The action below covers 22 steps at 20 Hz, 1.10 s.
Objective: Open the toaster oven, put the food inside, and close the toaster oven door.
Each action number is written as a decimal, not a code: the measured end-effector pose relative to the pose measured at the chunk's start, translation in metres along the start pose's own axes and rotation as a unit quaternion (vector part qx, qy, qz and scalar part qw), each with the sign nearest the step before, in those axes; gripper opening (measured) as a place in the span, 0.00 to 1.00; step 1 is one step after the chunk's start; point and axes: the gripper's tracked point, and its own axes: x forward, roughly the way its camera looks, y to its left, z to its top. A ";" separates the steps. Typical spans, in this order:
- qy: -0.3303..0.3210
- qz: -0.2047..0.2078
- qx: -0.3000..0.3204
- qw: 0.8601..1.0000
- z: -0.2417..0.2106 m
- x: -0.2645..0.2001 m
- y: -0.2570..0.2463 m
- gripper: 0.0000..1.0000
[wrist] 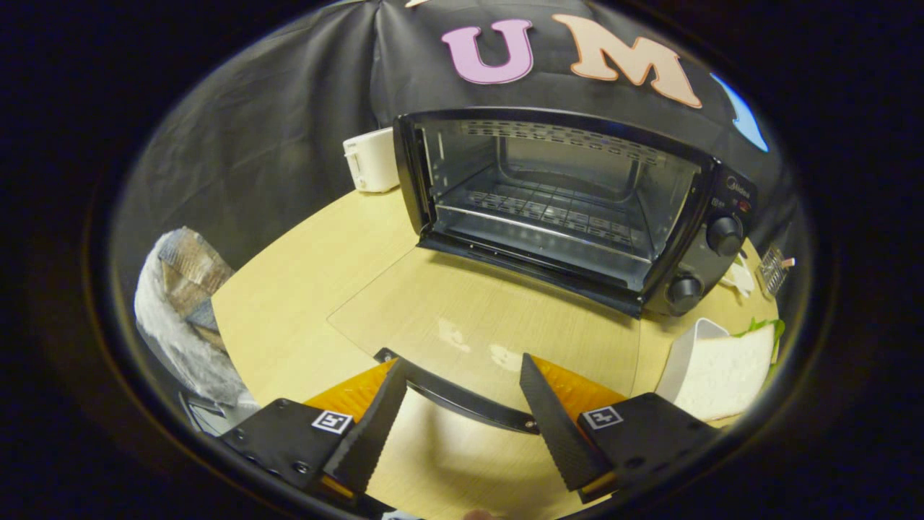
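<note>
The black toaster oven (570, 195) stands on the wooden table (289, 303) with its cavity open and a wire rack (548, 211) inside. Its glass door (476, 310) is folded down flat towards me, and the dark door handle (462, 399) crosses the gap between my fingers. My gripper (463, 362) is open, with its fingertips over the door's front edge and not pressing on anything. A sandwich of white bread with green leaf (725, 375) lies in a white dish (686, 345) just right of my right finger.
Two control knobs (724, 235) sit on the oven's right panel. A white pop-up toaster (372, 160) stands behind the oven's left side. Small items (772, 271) lie at the table's far right. A cloth-draped seat (180, 289) is beside the table's left edge.
</note>
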 end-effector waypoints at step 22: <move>-0.152 -0.186 0.143 0.960 0.072 -0.149 -0.273 0.99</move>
